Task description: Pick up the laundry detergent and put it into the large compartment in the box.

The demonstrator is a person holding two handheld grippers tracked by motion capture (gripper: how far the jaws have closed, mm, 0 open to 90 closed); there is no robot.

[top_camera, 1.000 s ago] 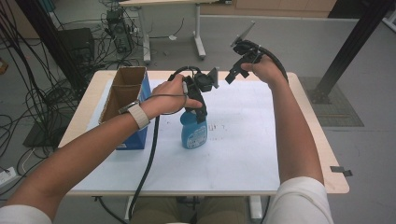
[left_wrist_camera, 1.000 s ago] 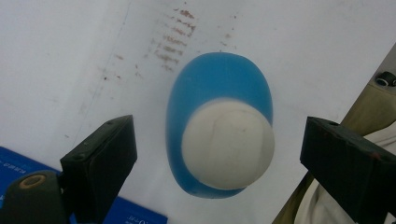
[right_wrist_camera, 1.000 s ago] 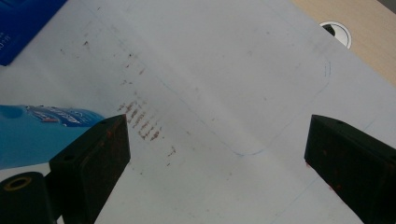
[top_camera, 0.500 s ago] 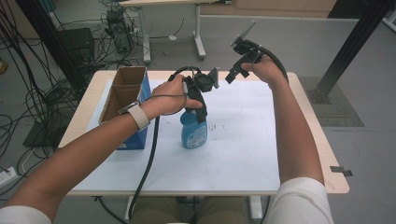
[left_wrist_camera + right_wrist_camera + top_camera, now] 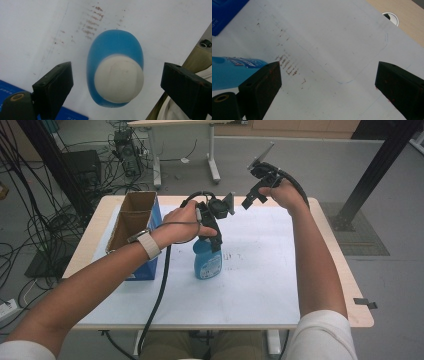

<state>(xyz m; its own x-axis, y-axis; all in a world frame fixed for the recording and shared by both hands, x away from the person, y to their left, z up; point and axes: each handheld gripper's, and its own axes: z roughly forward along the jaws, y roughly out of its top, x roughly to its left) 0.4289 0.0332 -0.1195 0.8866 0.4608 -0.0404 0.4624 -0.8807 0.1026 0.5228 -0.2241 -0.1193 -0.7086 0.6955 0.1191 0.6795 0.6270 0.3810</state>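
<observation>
Blue bottle (image 5: 207,262) upright near centre of white tabletop (image 5: 260,280), beside open cardboard box (image 5: 131,217). Left tool (image 5: 115,82) directly above white cap (image 5: 119,78), jaws spread wide to either side, gripping nothing. Right tool (image 5: 327,82) raised over far right of tabletop, jaws likewise wide apart and empty. Step in hand probably a top-down grasp: lower straight, keep cap centred between jaws, close on neck below cap. Contact height hard to judge from above. Risk of tipping if off-centre.
</observation>
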